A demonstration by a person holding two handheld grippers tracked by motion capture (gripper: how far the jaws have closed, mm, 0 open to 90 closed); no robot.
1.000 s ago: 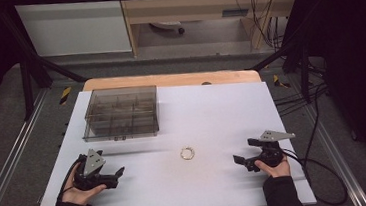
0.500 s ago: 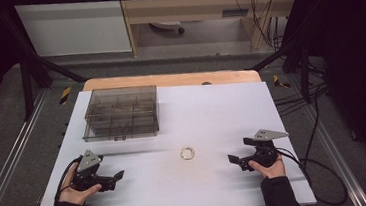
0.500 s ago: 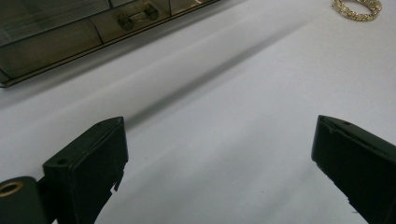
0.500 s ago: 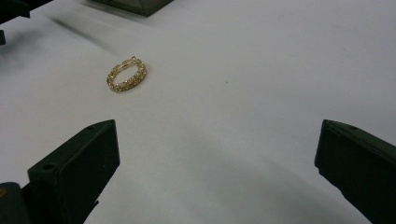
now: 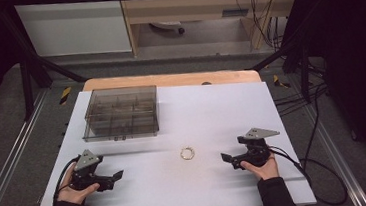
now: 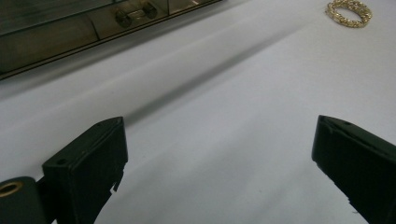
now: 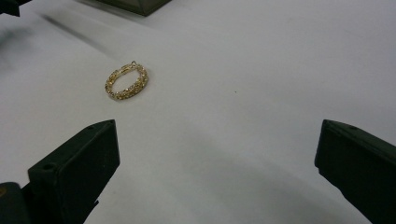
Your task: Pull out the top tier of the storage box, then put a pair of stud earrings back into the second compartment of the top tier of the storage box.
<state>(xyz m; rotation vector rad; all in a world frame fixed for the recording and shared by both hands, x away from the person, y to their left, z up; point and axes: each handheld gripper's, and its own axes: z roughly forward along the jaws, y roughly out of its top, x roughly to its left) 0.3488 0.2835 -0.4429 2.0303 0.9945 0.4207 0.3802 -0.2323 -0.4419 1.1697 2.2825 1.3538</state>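
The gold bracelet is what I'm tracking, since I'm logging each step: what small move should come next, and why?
Probably ease the right gripper forward toward the gold bracelet. Its jaws stand wide open, empty, pointing at the bracelet, which lies flat on the white table, ahead of them and left of centre in the right gripper view. The left gripper is also open but farther off.

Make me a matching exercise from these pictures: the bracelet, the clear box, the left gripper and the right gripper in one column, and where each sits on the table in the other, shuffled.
Things:
1. bracelet
2. clear box
3. left gripper
4. right gripper

Places, as the high view shows them:
A. near right part of the table, jaws open, pointing left
B. far left part of the table
C. near left part of the table, jaws open, pointing right
D. flat on the white top between the two grippers

Pairs: 1-D, 2-B, 3-C, 4-A
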